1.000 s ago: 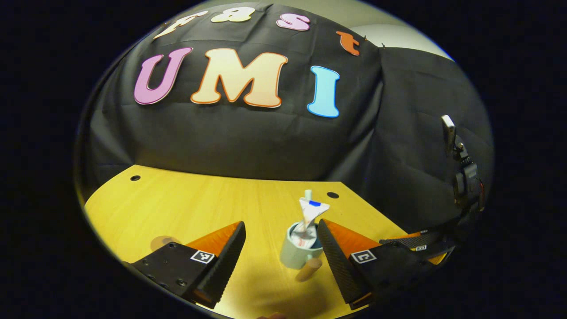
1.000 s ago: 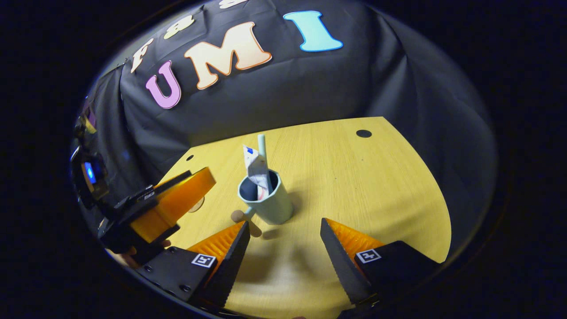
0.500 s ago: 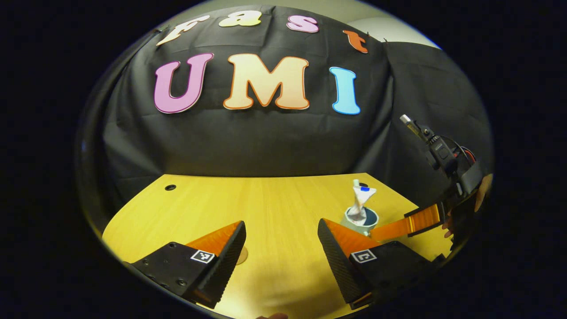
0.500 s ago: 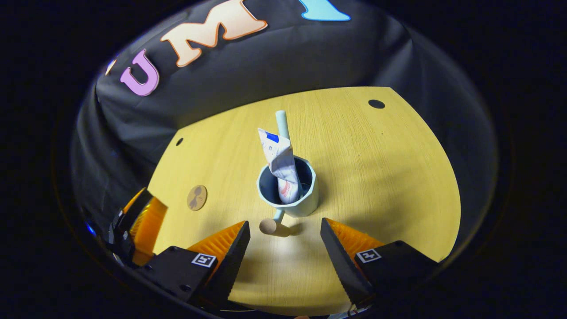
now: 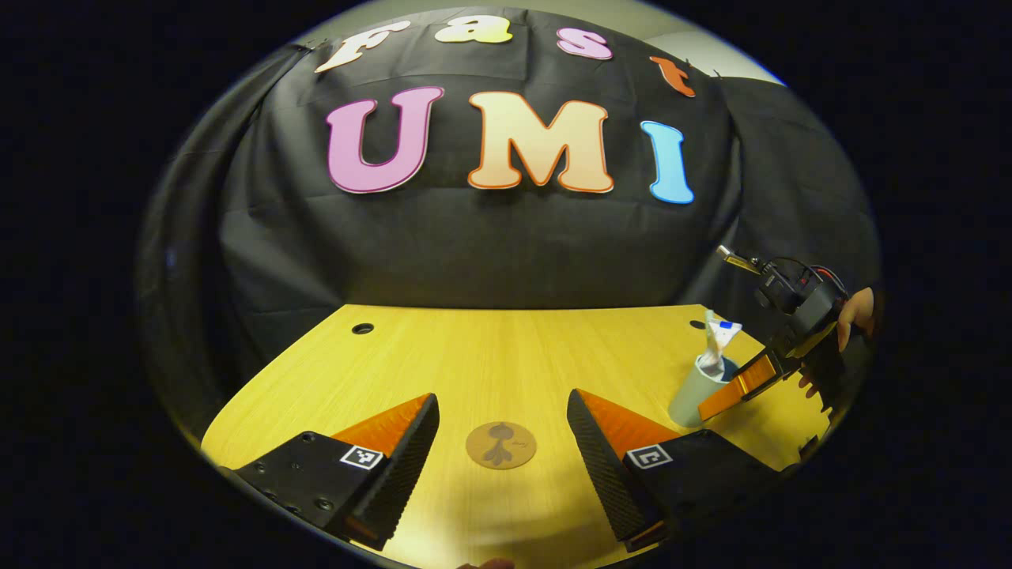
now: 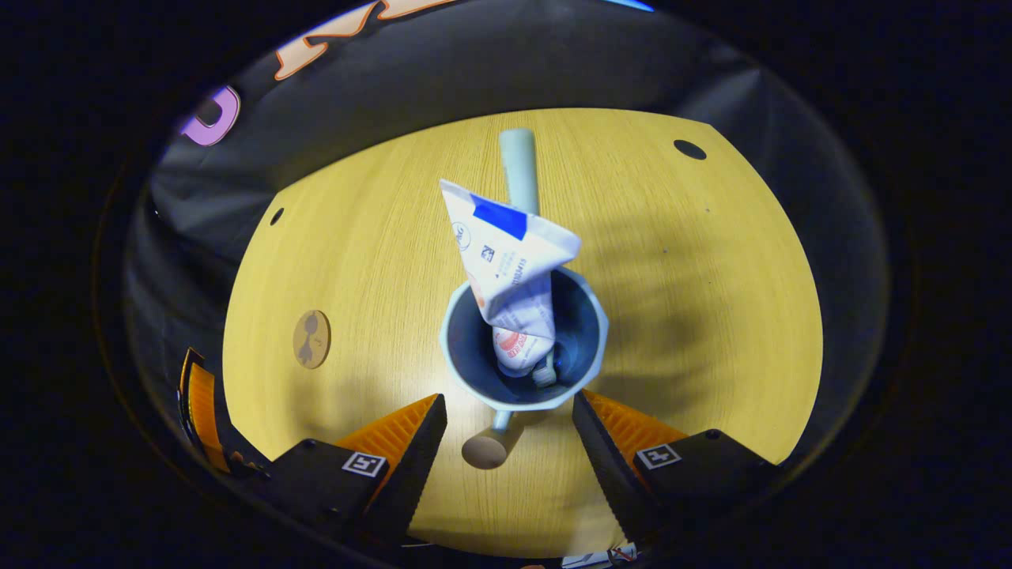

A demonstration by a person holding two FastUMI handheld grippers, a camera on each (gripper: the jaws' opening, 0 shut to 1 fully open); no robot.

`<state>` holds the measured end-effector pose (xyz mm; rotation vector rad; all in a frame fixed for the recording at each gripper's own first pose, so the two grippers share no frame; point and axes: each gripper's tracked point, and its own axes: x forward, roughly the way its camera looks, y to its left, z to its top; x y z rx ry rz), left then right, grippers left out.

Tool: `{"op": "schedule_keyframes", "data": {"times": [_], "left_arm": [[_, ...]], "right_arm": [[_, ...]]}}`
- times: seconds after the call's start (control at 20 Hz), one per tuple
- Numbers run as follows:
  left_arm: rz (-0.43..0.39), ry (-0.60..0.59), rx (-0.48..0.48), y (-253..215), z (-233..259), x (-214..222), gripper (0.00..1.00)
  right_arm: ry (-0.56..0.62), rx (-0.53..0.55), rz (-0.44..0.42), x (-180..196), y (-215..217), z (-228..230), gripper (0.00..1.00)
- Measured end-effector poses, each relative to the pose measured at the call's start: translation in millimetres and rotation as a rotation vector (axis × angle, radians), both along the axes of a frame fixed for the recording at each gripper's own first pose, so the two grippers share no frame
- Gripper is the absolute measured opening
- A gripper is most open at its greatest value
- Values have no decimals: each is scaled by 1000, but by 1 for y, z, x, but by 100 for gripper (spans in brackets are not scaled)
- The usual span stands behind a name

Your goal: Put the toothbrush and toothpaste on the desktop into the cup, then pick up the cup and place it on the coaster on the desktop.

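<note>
A pale blue cup [image 6: 523, 389] with a knobbed wooden handle [image 6: 484, 451] stands on the yellow desk. A crumpled white toothpaste tube [image 6: 510, 276] and a pale toothbrush [image 6: 519, 167] stick up out of it. My right gripper [image 6: 506, 442] is open, looking down into the cup, the handle between its fingers without touching. In the left gripper view the cup [image 5: 689, 393] stands at the right with the right gripper [image 5: 739, 386] against it. My left gripper [image 5: 502, 442] is open over the round brown coaster [image 5: 500, 444], which lies flat on the desk.
The coaster [image 6: 311, 339] lies left of the cup in the right gripper view, with bare desk [image 6: 379, 261] between them. The desk has small round holes [image 5: 363, 328] near its back edge. A hand [image 5: 854, 312] holds the right gripper. Black cloth walls close the booth behind.
The right gripper has dropped closer onto the cup, its fingers now flanking the handle. The left gripper has swung away to the left, so the coaster now lies between its fingers.
</note>
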<state>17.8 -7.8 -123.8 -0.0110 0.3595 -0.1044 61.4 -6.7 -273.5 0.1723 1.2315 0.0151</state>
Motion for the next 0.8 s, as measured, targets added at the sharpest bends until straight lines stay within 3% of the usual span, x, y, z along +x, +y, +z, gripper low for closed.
{"op": "schedule_keyframes", "data": {"times": [0.1, 0.2, 0.35, 0.4, 0.45, 0.5, 0.65, 0.75, 0.8], "left_arm": [[22, 7, -7, 12, -4, -2, 95], [41, 14, -12, 21, -6, -4, 95], [67, 17, -17, 28, -19, -9, 95], [74, 17, -16, 32, -20, -10, 95], [80, 16, -16, 35, -22, -9, 95], [85, 20, -15, 38, -23, -10, 95], [97, 23, -21, 44, -28, -11, 95], [93, 23, -25, 43, -28, -11, 95], [91, 23, -23, 43, -29, -11, 95]], "right_arm": [[31, -21, 6, 3, -1, -6, 94], [55, -34, 10, 5, -6, -12, 99], [89, -45, 14, 6, -9, -21, 93], [98, -48, 28, 3, -11, -23, 96], [115, -28, 39, -1, -9, -28, 81], [133, -10, 47, -5, -8, -27, 75], [129, -57, 87, -8, -16, -29, 36], [119, -85, 124, -6, -17, -29, 27], [114, -86, 142, -9, -15, -30, 29]]}}
